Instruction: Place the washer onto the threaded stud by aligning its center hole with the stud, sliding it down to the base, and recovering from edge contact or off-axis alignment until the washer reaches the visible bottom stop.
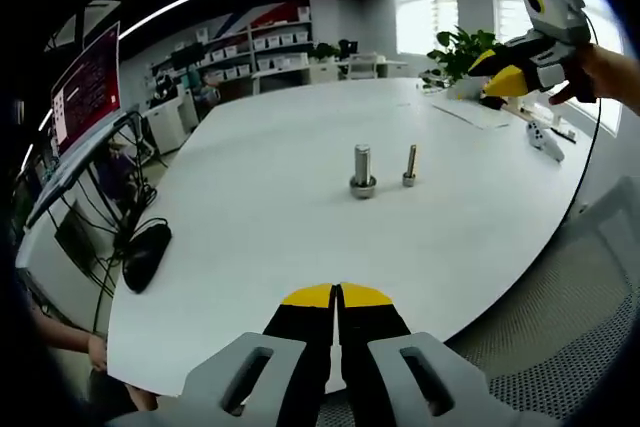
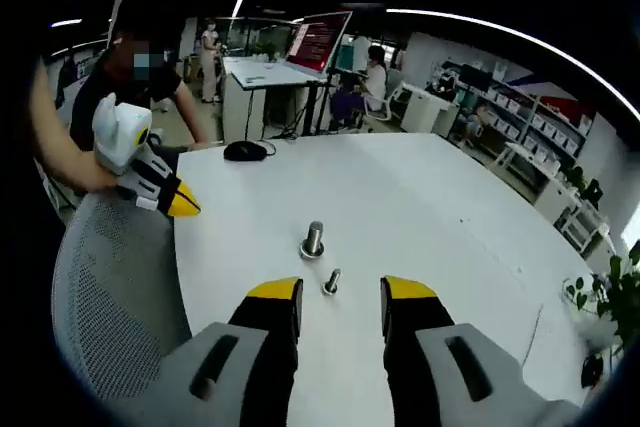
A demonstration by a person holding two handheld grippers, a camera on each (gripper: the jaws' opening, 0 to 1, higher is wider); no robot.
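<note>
A thick silver threaded stud stands upright mid-table on a wider ring-shaped foot; I cannot tell whether that ring is the washer. A thinner bolt stands beside it. My left gripper hangs shut and empty over the near table edge, well short of both, and it appears at the left of the right gripper view. My right gripper is open with nothing in it, the thin bolt just beyond its tips. A hand holds it high at the far side in the left gripper view.
The white table also carries a black mouse and papers. A grey mesh chair sits at its edge. A monitor, a plant, shelves and people lie beyond.
</note>
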